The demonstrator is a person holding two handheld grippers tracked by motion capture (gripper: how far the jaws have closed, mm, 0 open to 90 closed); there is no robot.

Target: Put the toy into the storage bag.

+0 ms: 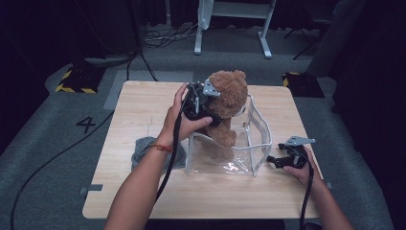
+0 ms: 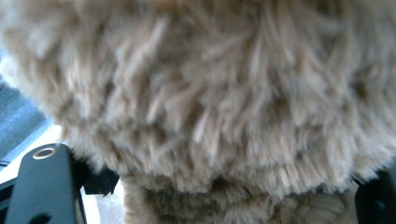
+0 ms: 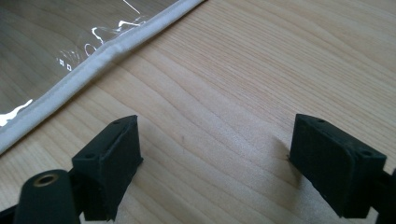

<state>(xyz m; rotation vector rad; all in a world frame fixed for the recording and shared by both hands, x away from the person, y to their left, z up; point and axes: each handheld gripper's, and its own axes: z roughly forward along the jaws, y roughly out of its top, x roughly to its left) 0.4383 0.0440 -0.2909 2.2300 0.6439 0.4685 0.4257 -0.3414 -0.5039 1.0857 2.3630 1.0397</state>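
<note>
The left gripper [image 1: 203, 103] is gripping the teddy bear [image 1: 229, 103], which is sitting half inside the clear zip bag [image 1: 249, 143]. The right gripper [image 3: 217, 158] is resting wide open on the table [image 1: 143, 110]; it should probably be steadying the bag's rim.

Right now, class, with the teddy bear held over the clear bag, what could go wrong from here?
1. The left gripper grips the teddy bear by its fur; the soft plush could slip as it goes down.
2. The clear bag stands unheld, since the right gripper rests open on the table beside it. Pushing the bear in may tip or slide the bag.
</note>
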